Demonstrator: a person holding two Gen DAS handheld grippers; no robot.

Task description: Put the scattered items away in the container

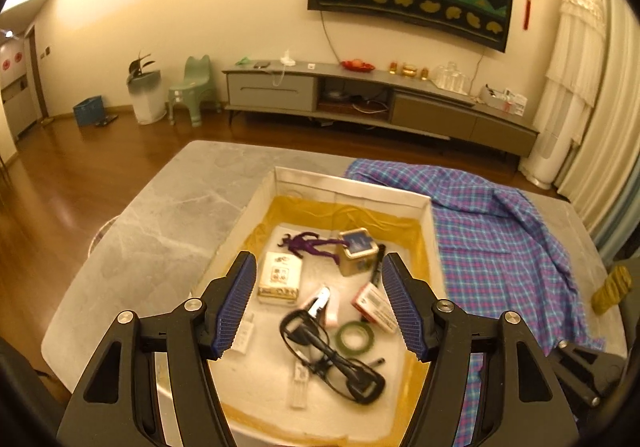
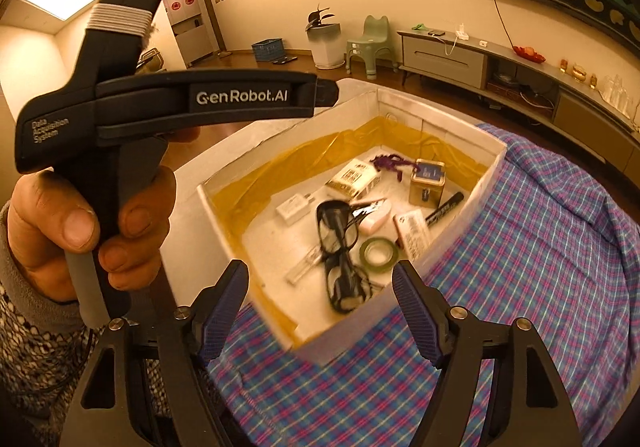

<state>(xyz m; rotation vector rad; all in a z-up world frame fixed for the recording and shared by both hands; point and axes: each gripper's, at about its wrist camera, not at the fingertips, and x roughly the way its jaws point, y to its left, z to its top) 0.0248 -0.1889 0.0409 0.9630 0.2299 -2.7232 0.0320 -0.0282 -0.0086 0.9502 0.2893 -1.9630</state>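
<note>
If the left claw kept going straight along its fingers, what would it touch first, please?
Most likely the black glasses lying in the box, since the open left claw points down at them; depth is hard to judge through the fisheye.

warm dim ceiling light, fisheye edge warp, glasses motion-blurred

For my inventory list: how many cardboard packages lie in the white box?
2: a white-and-gold package at the left beside the purple figure, and a red-and-white package at the right beside the green tape roll.

We find both wrist views close above the box, angled down, sharing its contents.
</note>
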